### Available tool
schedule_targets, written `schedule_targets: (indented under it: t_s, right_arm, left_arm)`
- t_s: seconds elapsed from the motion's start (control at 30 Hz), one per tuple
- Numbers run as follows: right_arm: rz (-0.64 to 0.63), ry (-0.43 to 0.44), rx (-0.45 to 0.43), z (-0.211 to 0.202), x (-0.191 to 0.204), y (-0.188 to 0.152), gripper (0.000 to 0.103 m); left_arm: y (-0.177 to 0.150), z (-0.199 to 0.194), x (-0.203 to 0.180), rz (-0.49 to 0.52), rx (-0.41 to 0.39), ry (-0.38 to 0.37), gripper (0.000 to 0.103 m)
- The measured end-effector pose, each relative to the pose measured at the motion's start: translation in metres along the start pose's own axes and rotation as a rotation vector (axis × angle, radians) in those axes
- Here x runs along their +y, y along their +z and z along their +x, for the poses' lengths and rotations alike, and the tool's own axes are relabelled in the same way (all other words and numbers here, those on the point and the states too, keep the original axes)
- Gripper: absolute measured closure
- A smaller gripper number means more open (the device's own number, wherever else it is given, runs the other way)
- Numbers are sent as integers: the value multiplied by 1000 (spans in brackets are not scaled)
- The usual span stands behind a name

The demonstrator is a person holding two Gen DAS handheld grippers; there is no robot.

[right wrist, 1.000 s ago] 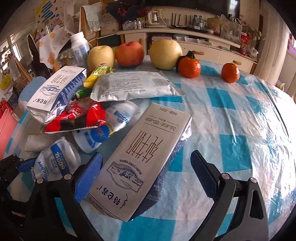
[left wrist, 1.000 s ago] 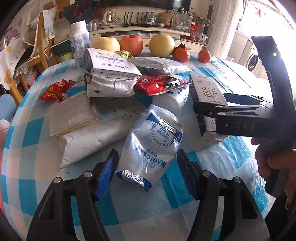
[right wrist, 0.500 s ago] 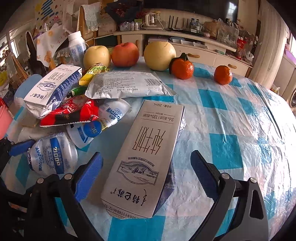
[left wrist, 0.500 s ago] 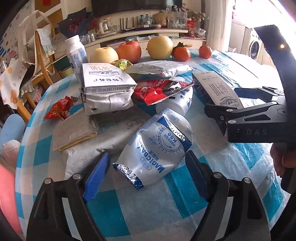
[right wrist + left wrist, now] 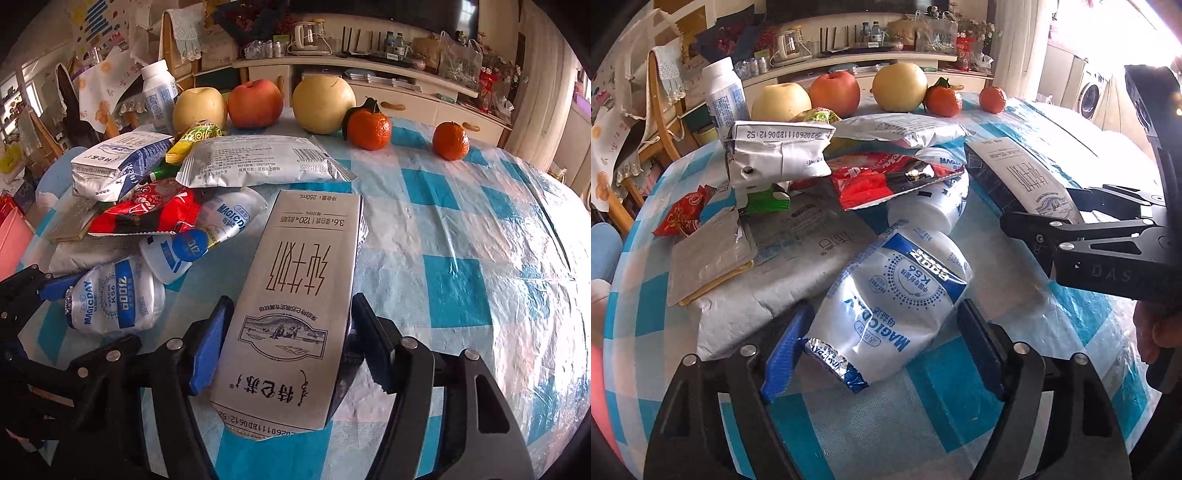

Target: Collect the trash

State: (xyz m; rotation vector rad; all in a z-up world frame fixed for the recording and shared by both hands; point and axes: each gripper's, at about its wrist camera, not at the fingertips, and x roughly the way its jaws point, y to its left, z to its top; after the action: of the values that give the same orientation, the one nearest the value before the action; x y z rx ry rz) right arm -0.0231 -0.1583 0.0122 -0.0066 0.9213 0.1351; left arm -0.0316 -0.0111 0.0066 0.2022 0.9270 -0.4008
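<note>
A heap of trash lies on the checked table (image 5: pixel 461 280). My left gripper (image 5: pixel 886 343) is open, its fingers on either side of a white and blue MAGICDAY pouch (image 5: pixel 897 291), close to it. The pouch also shows in the right wrist view (image 5: pixel 114 299). My right gripper (image 5: pixel 291 339) has closed on a flat grey milk carton (image 5: pixel 295 295) that lies on the table; both pads touch its sides. The carton also shows in the left wrist view (image 5: pixel 1023 177). A second milk carton (image 5: pixel 779 155), a red wrapper (image 5: pixel 886 181) and a grey packet (image 5: pixel 258 162) lie behind.
Apples, a pear (image 5: pixel 325 103) and two oranges (image 5: pixel 369 129) stand along the table's far edge, with a white bottle (image 5: pixel 724 96) at the left. A large flat grey bag (image 5: pixel 775 266) lies under the heap. A chair (image 5: pixel 661 110) stands beyond the table's left side.
My left gripper has moved forward around the MAGICDAY pouch and narrowed. My right gripper has closed in from wide open until its pads meet the milk carton's sides.
</note>
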Motion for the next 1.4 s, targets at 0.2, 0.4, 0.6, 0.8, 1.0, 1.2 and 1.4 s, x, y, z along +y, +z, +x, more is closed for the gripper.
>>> schedule_targets:
  t_s: [0.2, 0.4, 0.6, 0.8, 1.0, 1.2, 1.4]
  right_arm:
    - [2, 18, -35, -13, 0, -4, 37]
    - [12, 31, -35, -19, 1, -11, 37]
    - [56, 51, -36, -28, 2, -22, 37]
    - [90, 77, -75, -48, 6, -27, 37]
    - [103, 112, -106, -66, 18, -35, 37]
    - [74, 108, -134, -79, 37, -38, 37]
    - [47, 106, -112, -73, 55, -41, 37]
  left_arm:
    - [-6, -6, -5, 9, -10, -8, 38]
    - [-11, -12, -5, 2, -21, -6, 52]
    - [-17, -20, 3, -45, -32, -29, 52]
    - [-23, -43, 17, -79, -75, -27, 52]
    - [-27, -75, 31, -96, -142, -18, 54]
    - [-34, -95, 53, -161, -178, -28, 87]
    - [-44, -83, 64, -175, -108, -50, 87]
